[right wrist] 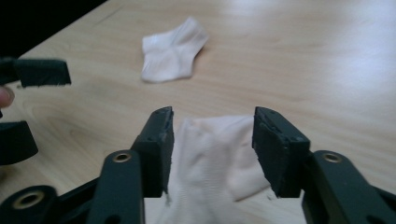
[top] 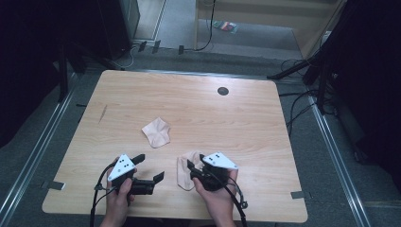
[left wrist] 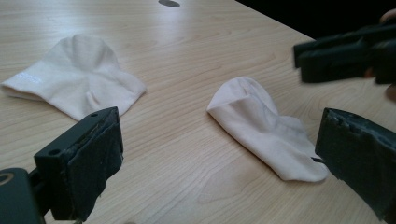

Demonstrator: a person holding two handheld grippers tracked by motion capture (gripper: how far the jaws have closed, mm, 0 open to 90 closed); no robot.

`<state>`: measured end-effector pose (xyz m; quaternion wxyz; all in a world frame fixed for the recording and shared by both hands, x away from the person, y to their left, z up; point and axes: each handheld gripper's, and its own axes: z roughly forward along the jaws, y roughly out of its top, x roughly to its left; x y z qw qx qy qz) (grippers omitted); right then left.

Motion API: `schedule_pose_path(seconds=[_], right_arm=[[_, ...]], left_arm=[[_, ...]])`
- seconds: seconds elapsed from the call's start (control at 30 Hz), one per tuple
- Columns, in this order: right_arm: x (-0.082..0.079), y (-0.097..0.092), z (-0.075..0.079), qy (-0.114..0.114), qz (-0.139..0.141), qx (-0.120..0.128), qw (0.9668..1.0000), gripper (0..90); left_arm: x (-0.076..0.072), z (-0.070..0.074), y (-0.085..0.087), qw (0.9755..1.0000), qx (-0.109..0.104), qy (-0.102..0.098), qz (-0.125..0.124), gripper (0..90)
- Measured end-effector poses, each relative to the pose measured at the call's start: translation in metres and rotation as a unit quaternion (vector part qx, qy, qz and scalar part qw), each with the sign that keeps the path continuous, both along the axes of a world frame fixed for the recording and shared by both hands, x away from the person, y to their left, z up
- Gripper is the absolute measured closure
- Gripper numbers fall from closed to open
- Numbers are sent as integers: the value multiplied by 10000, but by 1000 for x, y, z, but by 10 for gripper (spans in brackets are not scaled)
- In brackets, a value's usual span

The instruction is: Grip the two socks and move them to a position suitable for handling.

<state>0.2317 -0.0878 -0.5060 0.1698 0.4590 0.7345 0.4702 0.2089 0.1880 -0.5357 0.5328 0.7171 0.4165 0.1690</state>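
High view puts the left gripper (top: pixel 150 166) at the near-left of the desk (top: pixel 246 118), its jaws wide apart and holding nothing. Beyond and to the right of those jaws lies the far sock (top: pixel 157 132), crumpled, well apart from both grippers. In the left gripper view that sock (left wrist: pixel 77 74) sits ahead of the left jaw, while the near sock (left wrist: pixel 268 128) lies ahead between the jaws, closer to the right one, its long axis slanting from upper left to lower right.

Further right, the right gripper (top: pixel 195 166) is at the near sock (top: pixel 185 169). In the right gripper view the right gripper (right wrist: pixel 212 149) has its jaws part open, one on each side of the near sock (right wrist: pixel 212 158); the pads do not seem to press it, so it lies loose on the desk. Its long axis runs along the jaws, away from the camera. The right hand (top: pixel 215 191) is plainly the nearer one, so closing these jaws looks like the next move.
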Motion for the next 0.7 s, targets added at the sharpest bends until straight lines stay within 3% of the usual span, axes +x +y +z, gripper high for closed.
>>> schedule_pose_path(seconds=[0.1, 0.27, 0.33, 0.5, 0.7], right_arm=[[-2, -15, 5, -69, -88, -31, 9999, 603], [2, -13, -12, 378, 213, -76, 9990, 682], [3, -5, -21, 538, 305, -196, 9979, 683], [1, 7, -36, 781, 235, -589, 9949, 671], [-7, 12, -35, 725, 43, -936, 9930, 615]], left_arm=[[1, -1, 1, 10000, 1, 20, 17, 13], [2, -2, 2, 10000, 20, 61, 42, 13], [2, -3, 2, 9999, 32, 83, 58, 13], [3, -3, 4, 9999, 39, 109, 84, 13], [3, -4, 4, 9998, 108, 123, 95, 13]])
